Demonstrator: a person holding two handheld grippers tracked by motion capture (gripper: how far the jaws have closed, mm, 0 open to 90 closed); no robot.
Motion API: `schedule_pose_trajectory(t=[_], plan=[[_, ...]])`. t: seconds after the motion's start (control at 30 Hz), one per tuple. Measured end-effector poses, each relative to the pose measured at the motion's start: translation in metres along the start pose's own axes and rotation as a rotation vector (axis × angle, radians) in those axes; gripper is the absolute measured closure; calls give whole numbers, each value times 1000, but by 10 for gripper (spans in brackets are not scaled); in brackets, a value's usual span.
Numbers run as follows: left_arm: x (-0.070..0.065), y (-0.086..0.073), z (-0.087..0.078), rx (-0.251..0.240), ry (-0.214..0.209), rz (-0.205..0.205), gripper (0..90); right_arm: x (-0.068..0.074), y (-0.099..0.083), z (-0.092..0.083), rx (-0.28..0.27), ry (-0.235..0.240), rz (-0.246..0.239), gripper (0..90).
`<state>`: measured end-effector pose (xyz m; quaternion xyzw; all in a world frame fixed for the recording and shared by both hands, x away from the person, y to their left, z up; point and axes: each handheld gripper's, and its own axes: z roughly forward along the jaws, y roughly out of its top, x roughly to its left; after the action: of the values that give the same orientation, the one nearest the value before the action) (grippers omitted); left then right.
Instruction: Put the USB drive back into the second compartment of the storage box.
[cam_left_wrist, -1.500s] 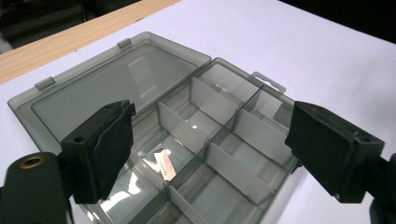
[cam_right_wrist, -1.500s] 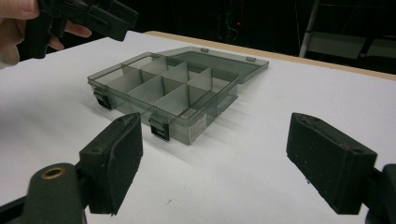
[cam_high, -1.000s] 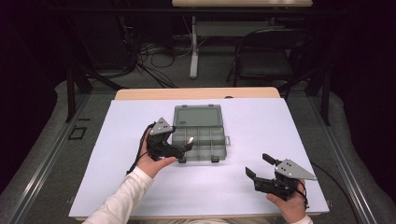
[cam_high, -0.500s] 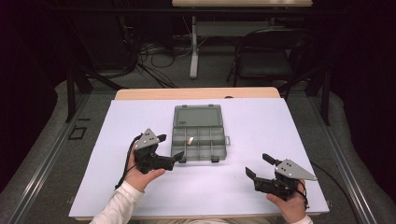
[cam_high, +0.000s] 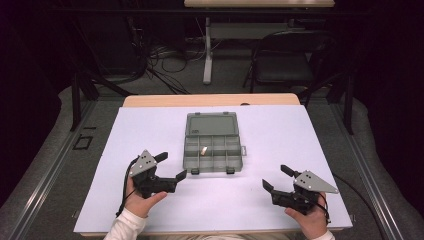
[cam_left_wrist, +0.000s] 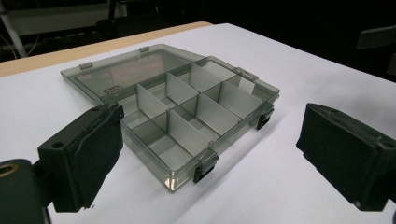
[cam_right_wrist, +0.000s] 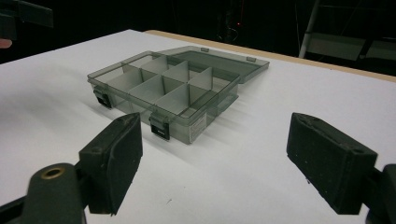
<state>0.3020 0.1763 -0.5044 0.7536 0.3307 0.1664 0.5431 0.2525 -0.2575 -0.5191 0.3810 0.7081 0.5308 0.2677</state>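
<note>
The compartment box (cam_high: 212, 145) lies in the middle of the white table cover (cam_high: 150, 130), its clear smoky lid (cam_high: 211, 124) folded flat open on the far side. Grey dividers split the tray into small cells, and in the high view a small pale piece (cam_high: 204, 150) lies in one of the middle cells; what it is I cannot make out. Two dark latches (cam_high: 195, 171) hang on the near wall of the box, facing me.

My left gripper (cam_high: 167, 167) sits in my left hand (cam_high: 142, 200), near the box's near-left corner but apart from it, touching nothing. Its jaws are spread wide with nothing between them; in the left gripper view the box shows through the gap, its corner latch (cam_left_wrist: 205, 165) closest to me. The grey three-cornered plate (cam_high: 144, 162) tops the gripper and its cable (cam_high: 123, 192) trails back along my wrist.

My right gripper (cam_high: 278, 179) is in my right hand (cam_high: 310, 217), well off to the near right of the box, close to the front edge of the table. Its jaws are spread wide too and hold nothing; in the right gripper view the box (cam_right_wrist: 177, 93) lies ahead between them, well apart.

Beyond the table a folding chair (cam_high: 280, 65) stands on the floor among loose cables (cam_high: 165, 60).
</note>
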Motion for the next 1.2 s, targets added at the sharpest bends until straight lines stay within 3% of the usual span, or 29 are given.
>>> schedule_pose_trajectory(t=[0.3, 0.73, 1.2], plan=[[6, -11, -6, -10, 36, 7, 63, -1, -1, 0, 1, -3, 1, 184], [29, -27, -6, 0, 97, -43, 67, -3, -2, 2, 17, -6, -2, 183], [39, -34, -6, 13, 130, -66, 67, -7, -4, 2, 19, -12, -1, 183]])
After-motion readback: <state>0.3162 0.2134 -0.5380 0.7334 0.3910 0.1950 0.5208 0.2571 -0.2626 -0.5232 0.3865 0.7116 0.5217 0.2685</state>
